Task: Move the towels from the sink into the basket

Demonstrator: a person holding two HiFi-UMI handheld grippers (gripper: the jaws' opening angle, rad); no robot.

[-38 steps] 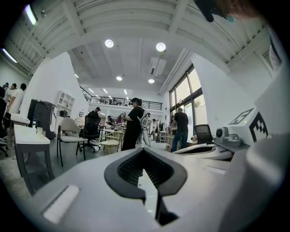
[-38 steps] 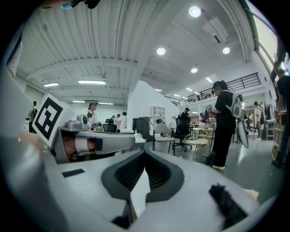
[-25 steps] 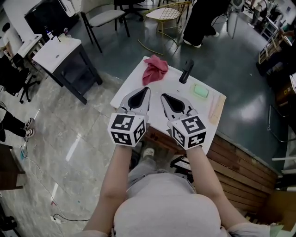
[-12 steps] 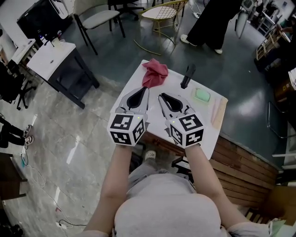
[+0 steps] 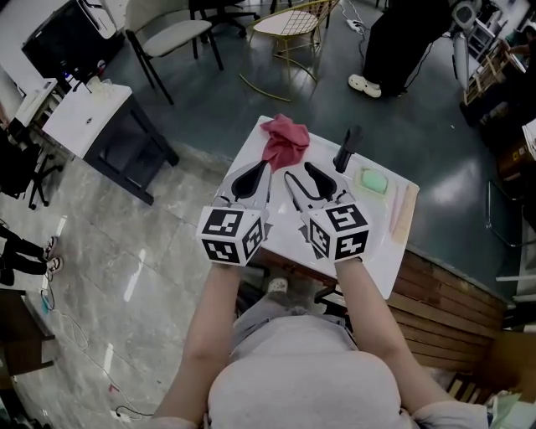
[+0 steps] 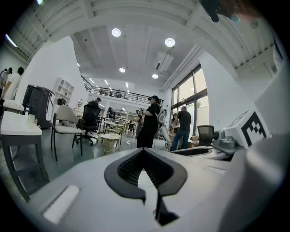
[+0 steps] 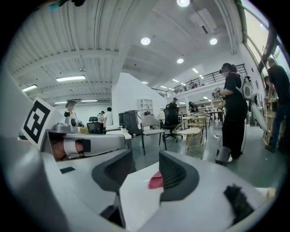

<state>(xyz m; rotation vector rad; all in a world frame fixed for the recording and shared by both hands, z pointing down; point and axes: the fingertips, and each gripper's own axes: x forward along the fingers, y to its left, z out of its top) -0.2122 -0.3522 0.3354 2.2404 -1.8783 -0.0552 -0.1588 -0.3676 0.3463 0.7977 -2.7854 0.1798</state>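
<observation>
Hovering over white table (image 5: pixel 381 226): left gripper (image 5: pixel 255 178) clenched, empty; right gripper (image 5: pixel 300 173) jaws just opening, now apart, nothing between. Red towel (image 5: pixel 285 141) heaped at far table edge, ahead of both. Beyond: dark floor (image 5: pixel 402 126), wire chair (image 5: pixel 293 25), white side table (image 5: pixel 88 109).

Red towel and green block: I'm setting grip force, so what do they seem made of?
The red towel looks like soft, matte cloth: it lies crumpled in folds. The green block looks smooth and pale with rounded corners, perhaps soap or a sponge; too small to tell.
</observation>
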